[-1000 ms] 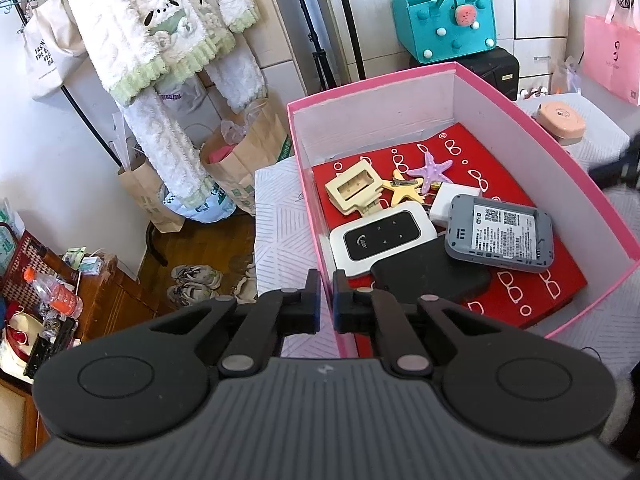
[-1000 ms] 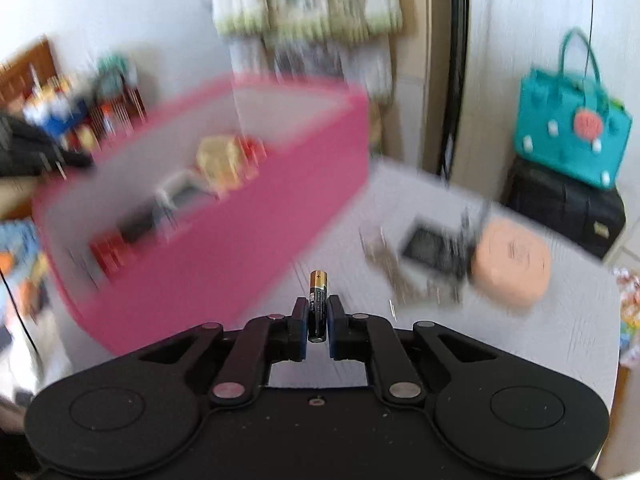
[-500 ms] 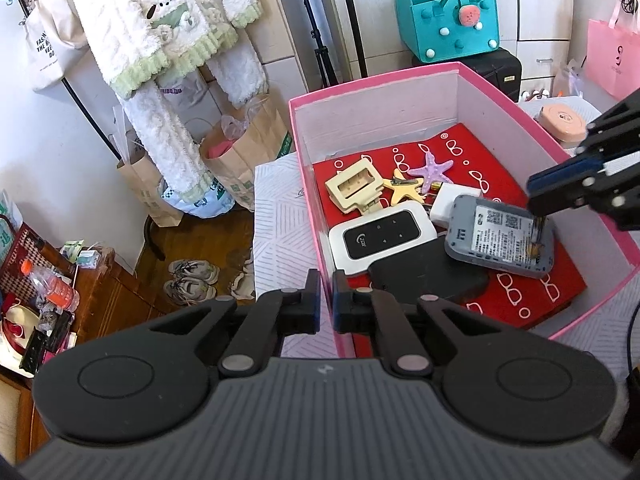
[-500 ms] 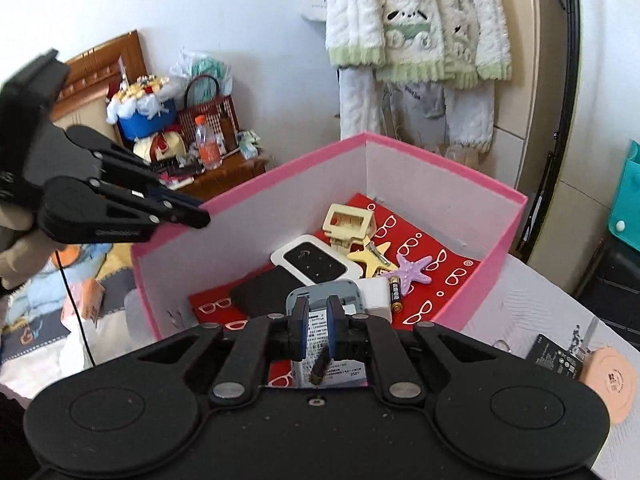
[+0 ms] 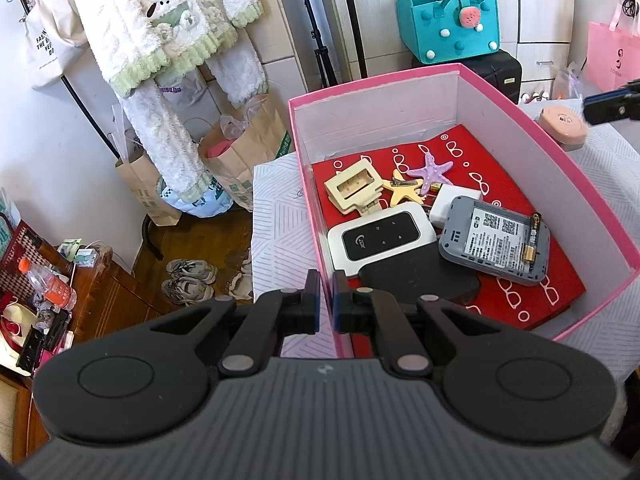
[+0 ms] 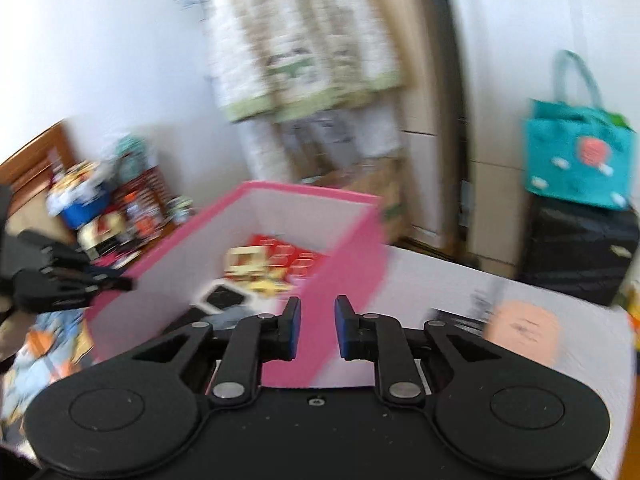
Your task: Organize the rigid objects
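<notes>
- Two grippers, both mine: my left gripper point(image 5: 325, 300) is pinched on the near wall of the pink box point(image 5: 560, 152).
- My right gripper point(image 6: 317, 330) has just been opening, nothing between its fingers.
- The battery point(image 5: 532, 237) lies on the grey router point(image 5: 494, 240) inside the box.

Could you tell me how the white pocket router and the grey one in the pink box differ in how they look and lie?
The white router lies face up, showing a glossy black panel; the grey router shows a printed label with codes. The grey router carries a battery on top, the white router carries nothing. The white router sits nearer the box's left wall, the grey router nearer the right. Both are rounded rectangles partly resting on a black slab.
</notes>
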Demonstrator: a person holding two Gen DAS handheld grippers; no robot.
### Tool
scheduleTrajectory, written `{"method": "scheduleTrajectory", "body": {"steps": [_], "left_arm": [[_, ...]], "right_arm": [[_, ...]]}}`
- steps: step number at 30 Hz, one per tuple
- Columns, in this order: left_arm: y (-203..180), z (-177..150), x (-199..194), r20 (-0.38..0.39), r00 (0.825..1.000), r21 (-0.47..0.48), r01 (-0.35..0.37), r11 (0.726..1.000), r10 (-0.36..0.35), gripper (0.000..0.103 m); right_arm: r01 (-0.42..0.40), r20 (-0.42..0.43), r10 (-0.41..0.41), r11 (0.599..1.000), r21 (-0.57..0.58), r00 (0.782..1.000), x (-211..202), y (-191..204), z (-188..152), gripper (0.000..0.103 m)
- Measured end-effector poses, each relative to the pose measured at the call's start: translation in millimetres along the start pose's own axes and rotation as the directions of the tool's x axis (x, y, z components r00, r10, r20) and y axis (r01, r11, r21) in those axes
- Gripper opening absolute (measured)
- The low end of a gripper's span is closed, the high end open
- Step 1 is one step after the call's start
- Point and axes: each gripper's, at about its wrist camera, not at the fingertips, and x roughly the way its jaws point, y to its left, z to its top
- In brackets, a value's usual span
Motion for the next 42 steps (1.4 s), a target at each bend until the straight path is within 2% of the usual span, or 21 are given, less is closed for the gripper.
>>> {"method": "scheduleTrajectory", "body": {"steps": [4,6,9,13,21,24,25,27,28,33,37,40,42], "left_arm": [[0.5,0.5,0.2,0.0,1.0,0.0,-0.001,1.0,0.001,0.005],[0.6,0.0,-0.2,0.0,1.0,-0.001,0.0,1.0,0.0,0.006],[1.1,0.1,0.2,0.0,1.0,-0.006,0.002,1.0,-0.002,0.006],[2.0,2.6,0.8,-0.005,1.0,-0.008,-0.001,1.0,0.001,0.006],[1.3,3.8,1.8,-0.007,1.0,-0.005,-0.005,1.0,0.005,0.006],[0.9,3.4,1.5,-0.007,1.0,-0.004,-0.004,1.0,0.004,0.006],[0.9,3.4,1.5,-0.007,1.0,-0.004,-0.004,1.0,0.004,0.006],[0.6,3.5,1.7,-0.008,1.0,0.0,-0.008,1.0,0.008,0.006],[1.3,3.6,1.7,-0.008,1.0,-0.001,-0.006,1.0,0.006,0.006],[0.9,3.5,1.5,-0.007,1.0,-0.003,-0.004,1.0,0.004,0.006],[0.9,3.7,1.5,-0.007,1.0,-0.005,-0.004,1.0,0.004,0.007],[1.0,3.7,1.5,-0.007,1.0,-0.003,-0.004,1.0,0.004,0.007],[0.8,4.0,1.7,-0.008,1.0,-0.004,-0.002,1.0,0.002,0.007]], "right_arm": [[0.075,-0.025,-0.073,0.993,0.088,0.997,-7.8,-37.6,-11.8,0.034],[0.066,-0.061,-0.059,0.991,0.119,0.996,-4.0,-53.6,-22.2,0.045],[0.038,-0.141,-0.017,0.988,0.152,0.99,15.9,-71.0,-44.8,0.048],[0.082,-0.184,-0.064,0.992,0.093,0.981,38.4,-71.5,-63.6,0.055],[0.147,-0.121,-0.154,0.987,-0.067,0.981,61.7,-74.8,-57.6,0.056],[0.124,-0.105,-0.136,0.986,-0.108,0.985,71.6,-79.2,-59.4,0.053],[0.115,-0.084,-0.124,0.988,-0.107,0.989,71.4,-79.9,-60.4,0.048],[0.122,-0.063,-0.13,0.985,-0.122,0.989,68.6,-77.8,-60.2,0.027],[0.129,-0.06,-0.138,0.983,-0.131,0.989,66.5,-77.1,-59.6,0.007],[0.093,-0.062,-0.1,0.99,-0.102,0.993,59.3,-75.5,-61.6,0.007],[0.111,-0.071,-0.12,0.985,-0.13,0.99,63.5,-69.2,-63.8,0.011],[0.106,-0.068,-0.113,0.989,-0.107,0.991,67.2,-69.3,-61.3,0.02],[0.109,-0.064,-0.116,0.988,-0.106,0.991,70.4,-67.7,-60.3,0.021]]}}
